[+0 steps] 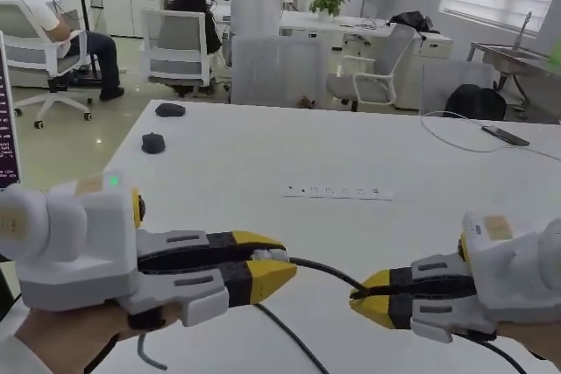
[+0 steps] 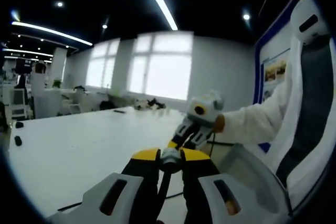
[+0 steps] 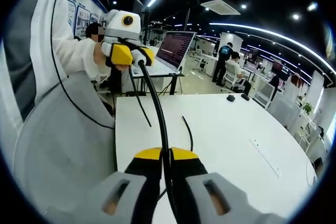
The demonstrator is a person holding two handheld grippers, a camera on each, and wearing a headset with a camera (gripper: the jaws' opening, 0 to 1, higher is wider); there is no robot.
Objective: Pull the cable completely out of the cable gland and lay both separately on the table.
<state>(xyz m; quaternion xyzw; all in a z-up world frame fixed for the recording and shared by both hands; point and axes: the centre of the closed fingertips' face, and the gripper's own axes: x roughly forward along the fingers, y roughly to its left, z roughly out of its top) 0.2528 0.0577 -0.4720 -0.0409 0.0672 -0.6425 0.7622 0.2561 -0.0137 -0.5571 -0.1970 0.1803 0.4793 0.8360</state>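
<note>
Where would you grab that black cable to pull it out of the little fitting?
On the bare black cable just beyond the cable gland, coming from the end opposite the gland, since it runs fairly straight there. The right tongs pinch it so; the left tongs hold the gland.

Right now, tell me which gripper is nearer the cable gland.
Left. The left gripper is shut on the cable gland itself; the right gripper clamps the black cable farther along, apart from the gland.
</note>
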